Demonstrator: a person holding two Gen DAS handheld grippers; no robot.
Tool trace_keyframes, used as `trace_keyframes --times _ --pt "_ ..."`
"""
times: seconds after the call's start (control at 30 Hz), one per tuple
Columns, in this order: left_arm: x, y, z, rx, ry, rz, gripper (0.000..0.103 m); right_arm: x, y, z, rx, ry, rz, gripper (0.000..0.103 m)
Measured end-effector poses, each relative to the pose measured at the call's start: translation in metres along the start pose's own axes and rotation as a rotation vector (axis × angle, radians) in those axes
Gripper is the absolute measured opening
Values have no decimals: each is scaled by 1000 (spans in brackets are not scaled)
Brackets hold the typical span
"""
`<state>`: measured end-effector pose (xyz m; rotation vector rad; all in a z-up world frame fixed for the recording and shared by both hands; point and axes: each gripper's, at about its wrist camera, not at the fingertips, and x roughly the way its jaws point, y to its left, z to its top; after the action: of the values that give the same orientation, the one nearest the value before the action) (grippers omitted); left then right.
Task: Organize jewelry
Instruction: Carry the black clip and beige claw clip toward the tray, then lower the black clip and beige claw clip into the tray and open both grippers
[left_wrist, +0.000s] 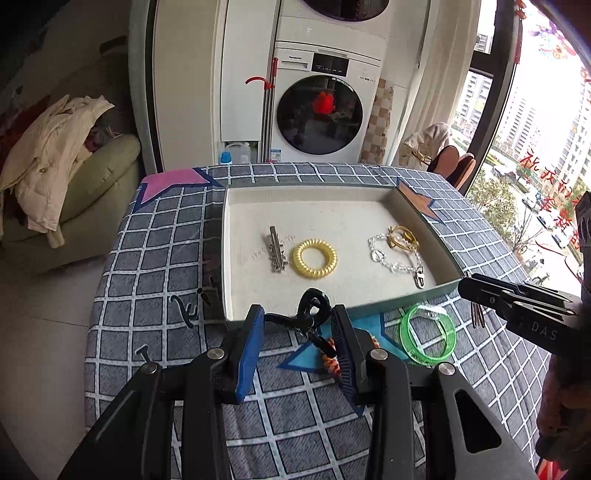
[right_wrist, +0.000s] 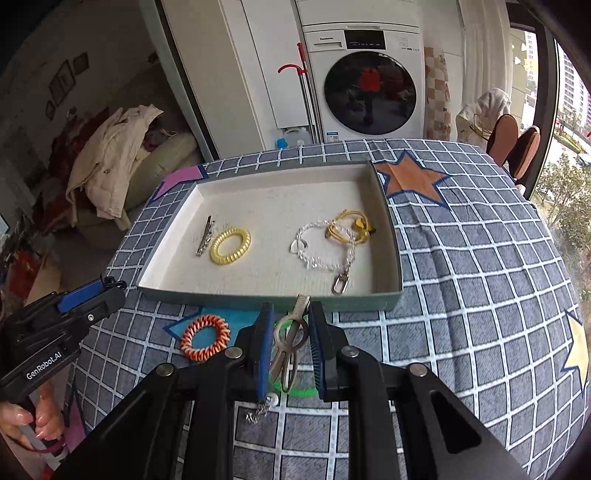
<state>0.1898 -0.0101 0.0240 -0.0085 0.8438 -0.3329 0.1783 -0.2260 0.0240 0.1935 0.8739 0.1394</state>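
Note:
A shallow green-walled tray (left_wrist: 236, 258) (right_wrist: 280, 301) on the checked tablecloth holds a silver hair clip (left_wrist: 275, 251) (right_wrist: 205, 240), a yellow coil hair tie (left_wrist: 314, 257) (right_wrist: 230, 246), a clear bead bracelet (left_wrist: 397, 254) (right_wrist: 321, 247) and a yellow cord piece (left_wrist: 402, 236) (right_wrist: 349, 229). My left gripper (left_wrist: 299, 325) is shut on a black hair clip (left_wrist: 312, 314) just before the tray's near wall. My right gripper (right_wrist: 290, 343) is shut on a brownish metal hair clip (right_wrist: 290, 341) above a green bangle (left_wrist: 428, 334) (right_wrist: 295, 391). An orange coil hair tie (right_wrist: 205, 338) (left_wrist: 330, 360) lies on the cloth.
A small pearl charm with chain (right_wrist: 264, 404) lies under my right gripper. The table (right_wrist: 480, 295) ends at the left above the floor. A washing machine (left_wrist: 321, 107), a sofa with clothes (left_wrist: 55, 166) and a window (left_wrist: 535, 147) stand beyond.

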Motion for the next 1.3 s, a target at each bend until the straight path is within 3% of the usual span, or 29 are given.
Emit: trace_keyframes --times 0.27,0.5,0.73,1.3 --pt "34 0 39 35 -8 49 57 29 0 44 -7 -5 23 21" --pt "75 7 60 12 15 81 57 62 -3 63 5 6 27 21" --pt "110 3 54 35 61 105 57 93 -10 66 22 37 0 21" --pt "141 -9 39 96 102 141 60 125 -18 51 40 86 -34 22"
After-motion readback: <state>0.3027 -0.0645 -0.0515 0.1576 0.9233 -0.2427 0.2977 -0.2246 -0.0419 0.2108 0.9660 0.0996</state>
